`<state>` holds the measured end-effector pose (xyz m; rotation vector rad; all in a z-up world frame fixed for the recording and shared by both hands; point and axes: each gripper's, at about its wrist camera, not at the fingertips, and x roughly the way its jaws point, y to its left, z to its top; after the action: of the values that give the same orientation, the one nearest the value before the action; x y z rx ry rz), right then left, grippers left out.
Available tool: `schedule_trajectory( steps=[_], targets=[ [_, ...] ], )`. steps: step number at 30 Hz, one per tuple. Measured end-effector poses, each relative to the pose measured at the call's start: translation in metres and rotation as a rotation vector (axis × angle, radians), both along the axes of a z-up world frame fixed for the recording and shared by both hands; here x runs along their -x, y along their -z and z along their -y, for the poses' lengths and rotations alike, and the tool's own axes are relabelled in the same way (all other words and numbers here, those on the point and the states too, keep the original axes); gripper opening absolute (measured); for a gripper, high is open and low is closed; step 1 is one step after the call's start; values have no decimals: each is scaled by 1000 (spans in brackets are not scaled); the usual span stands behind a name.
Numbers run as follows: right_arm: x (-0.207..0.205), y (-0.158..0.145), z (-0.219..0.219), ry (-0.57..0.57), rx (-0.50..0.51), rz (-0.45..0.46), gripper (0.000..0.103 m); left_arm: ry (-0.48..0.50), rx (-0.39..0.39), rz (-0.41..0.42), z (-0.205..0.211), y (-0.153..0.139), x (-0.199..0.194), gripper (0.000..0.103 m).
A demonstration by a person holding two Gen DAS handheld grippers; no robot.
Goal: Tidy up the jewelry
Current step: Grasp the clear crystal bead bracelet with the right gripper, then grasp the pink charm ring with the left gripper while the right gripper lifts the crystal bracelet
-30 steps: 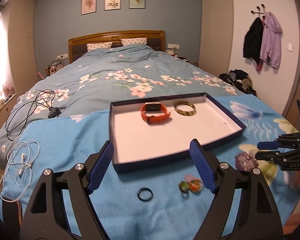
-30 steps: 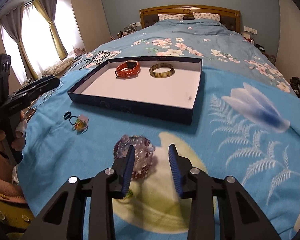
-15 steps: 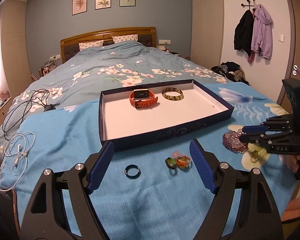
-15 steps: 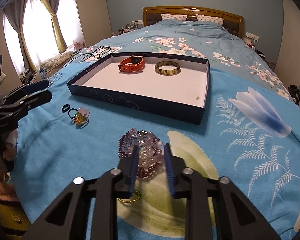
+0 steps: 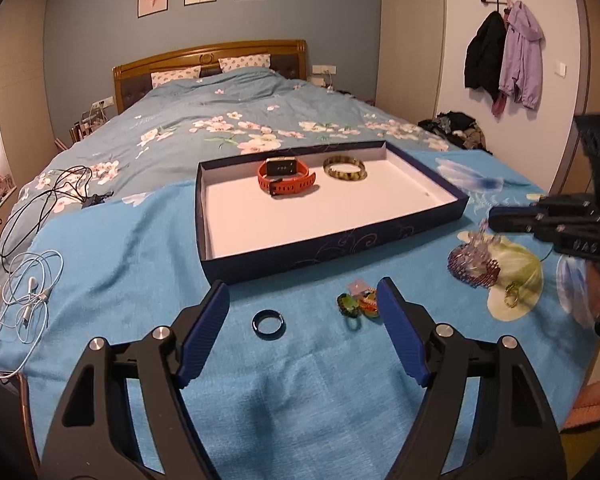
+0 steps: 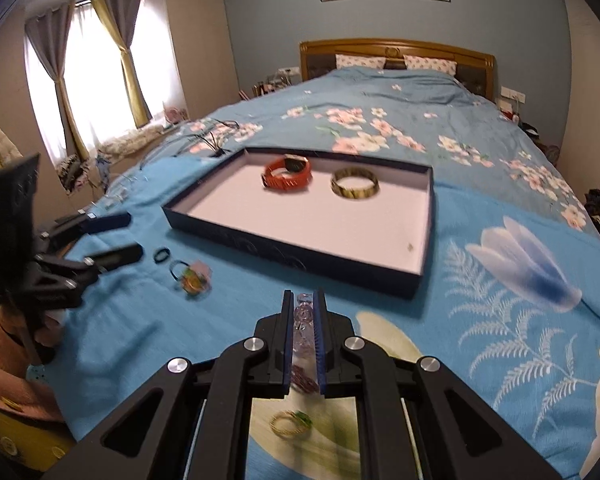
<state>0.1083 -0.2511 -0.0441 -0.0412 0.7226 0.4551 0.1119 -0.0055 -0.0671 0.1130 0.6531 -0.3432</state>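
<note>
A dark blue tray (image 5: 340, 246) (image 6: 300, 258) with a white floor lies on the blue bedspread. It holds an orange watch (image 5: 286, 178) (image 6: 287, 174) and a mottled bangle (image 5: 345, 169) (image 6: 355, 184). My right gripper (image 6: 303, 320) (image 5: 496, 222) is shut on a purple bead bracelet (image 5: 474, 262) (image 6: 303, 332) and lifts it, most of it still hanging low. My left gripper (image 5: 302, 316) is open, hovering over a black ring (image 5: 268, 323) (image 6: 162, 255) and coloured rings (image 5: 358, 304) (image 6: 192, 276).
A gold ring with a green stone (image 5: 511, 299) (image 6: 290, 424) lies under the right gripper. White earphones (image 5: 28, 292) and a black cable (image 5: 48, 204) lie at the left of the bed. Coats (image 5: 504, 52) hang on the right wall.
My right gripper has closed on the bead bracelet and begun to raise it. My left gripper has drawn back slightly, staying open over the rings.
</note>
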Motion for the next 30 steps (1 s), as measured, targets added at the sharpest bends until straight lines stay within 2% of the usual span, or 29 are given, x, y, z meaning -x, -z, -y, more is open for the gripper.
schedule_trajectory(
  steps=[5,10,15,19,22,28,30],
  targets=[
    [1,-14,-1,-9,-25,30,8,31,-22,-17,5,3,-3,71],
    [4,-23,1,-8,-56,52,8,87,-43,-40,16,7,-5,61],
    [3,-22,1,-15,-66,43,8,144,-53,-62,30,11,-7,50],
    [2,-18,1,-10,-75,31,8,149,-56,-59,37,12,-14,48],
    [2,-17,3,-8,-82,29,8,189,-51,-50,45,10,-20,44],
    [2,-14,3,-7,-85,17,8,230,-74,-104,61,18,-39,29],
    [1,-13,3,-8,-88,13,8,228,-71,-126,61,21,-43,28]
  ],
)
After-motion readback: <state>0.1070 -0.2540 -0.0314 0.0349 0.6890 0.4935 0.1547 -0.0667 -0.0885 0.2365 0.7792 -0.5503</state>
